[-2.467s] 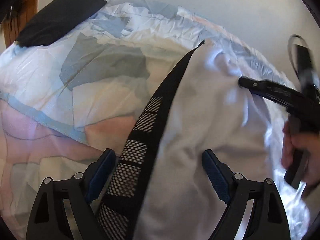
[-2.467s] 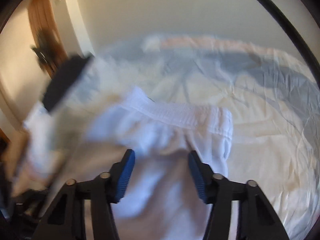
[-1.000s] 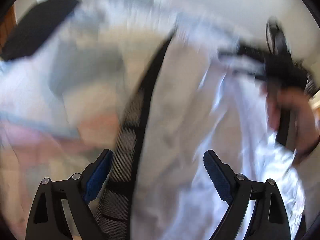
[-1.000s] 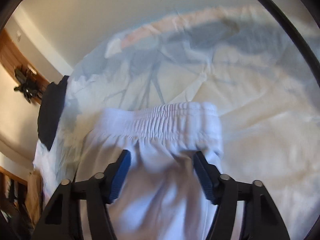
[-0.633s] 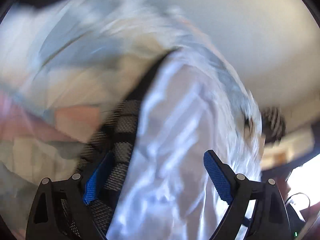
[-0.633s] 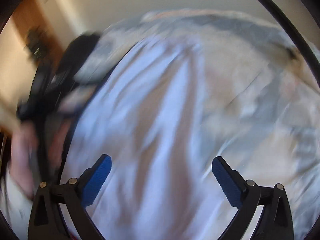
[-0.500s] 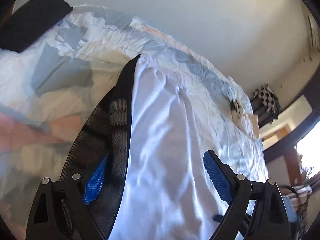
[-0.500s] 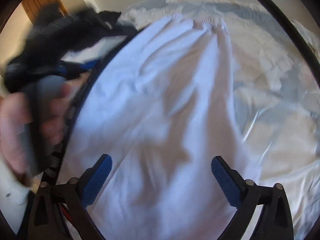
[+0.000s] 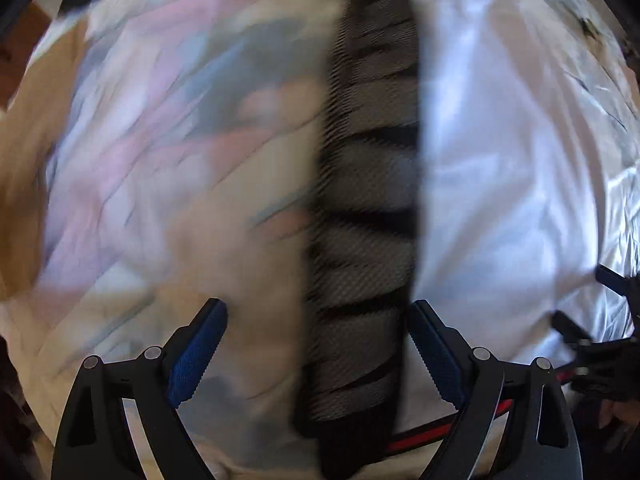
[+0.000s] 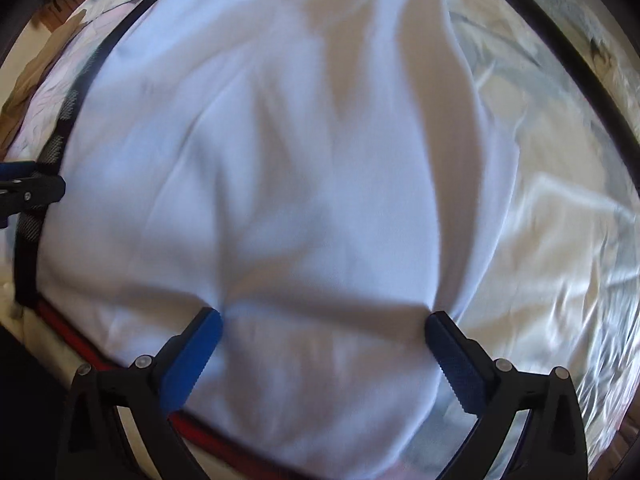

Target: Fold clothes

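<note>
Left gripper spread wide, blue ribbed pads well apart, aimed straight down over the white sports shorts with a black mesh side stripe. Nothing pinched. Black mesh stripe running straight ahead from between the jaws, nearer the right-hand pad, out to the far edge of view. White cloth of the shorts spread to the right of the stripe; to the left of it, just beyond the left-hand pad, the crumpled bed sheet printed in pale pink, grey and cream. A thin red trim crossing low behind the right-hand finger. Far right of this gripper, dark parts of the other tool at the edge of view, much blurred.

Right gripper opened to its widest, jaws having just been opening, both blue pads pushed down onto the white cloth and dimpling it, with the cloth lying flat between them but not squeezed. Shorts filling the view ahead of and between the fingers, softly creased, laid out on the sheet. Black stripe curving along the far left of the cloth, red trim low on the left under the left-hand finger. Bare, shiny, wrinkled sheet to the right of the right-hand pad. Tip of the left gripper showing at the left edge, beside the stripe; contact with it not clear
</note>
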The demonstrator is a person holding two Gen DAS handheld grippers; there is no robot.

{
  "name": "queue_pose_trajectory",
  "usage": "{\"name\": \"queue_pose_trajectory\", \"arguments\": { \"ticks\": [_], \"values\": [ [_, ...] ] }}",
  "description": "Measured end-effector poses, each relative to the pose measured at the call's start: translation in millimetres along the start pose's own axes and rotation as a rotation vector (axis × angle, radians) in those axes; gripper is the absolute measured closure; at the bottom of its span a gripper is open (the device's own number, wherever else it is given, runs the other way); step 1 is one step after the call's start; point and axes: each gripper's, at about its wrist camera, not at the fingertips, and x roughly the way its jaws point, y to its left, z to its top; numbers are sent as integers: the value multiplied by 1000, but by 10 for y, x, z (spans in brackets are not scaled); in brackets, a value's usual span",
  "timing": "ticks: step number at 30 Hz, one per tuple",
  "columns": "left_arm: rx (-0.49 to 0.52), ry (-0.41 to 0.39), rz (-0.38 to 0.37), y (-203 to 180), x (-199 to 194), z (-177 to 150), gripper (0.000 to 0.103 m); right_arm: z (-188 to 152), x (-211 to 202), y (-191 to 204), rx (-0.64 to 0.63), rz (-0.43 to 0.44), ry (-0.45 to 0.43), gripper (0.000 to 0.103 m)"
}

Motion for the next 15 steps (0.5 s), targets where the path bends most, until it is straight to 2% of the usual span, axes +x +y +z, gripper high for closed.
{"name": "queue_pose_trajectory", "arguments": {
  "ticks": [1,2,3,5,7,9,10,11,12,14,15],
  "values": [
    [-48,14,-37,111,-21,-28,12,-35,-38,-8,7,31,10,3],
    [-76,-11,-68,162,-125,-51,12,-87,-169,-57,38,97,-12,7],
    [-95,-49,-115,199,-258,-80,12,-149,-322,-125,79,160,-57,6],
    [-78,-156,-310,151,-596,-159,12,-281,-588,-282,169,245,-149,0],
    [-36,-203,-489,-9,-778,-212,12,-369,-726,-387,228,320,-187,0],
    [24,-184,-629,-249,-771,-232,11,-478,-735,-445,281,389,-187,0],
    [53,-136,-686,-403,-657,-194,11,-497,-702,-462,303,419,-181,0],
    [66,-92,-697,-505,-531,-166,12,-502,-644,-482,324,432,-169,0],
    [64,-52,-641,-589,-375,-106,12,-511,-581,-509,346,438,-154,0],
    [30,-4,-420,-590,-128,-40,12,-527,-537,-575,366,393,-125,0],
    [-4,11,-359,-534,-80,-30,12,-546,-545,-608,378,379,-106,1]
  ]
}}
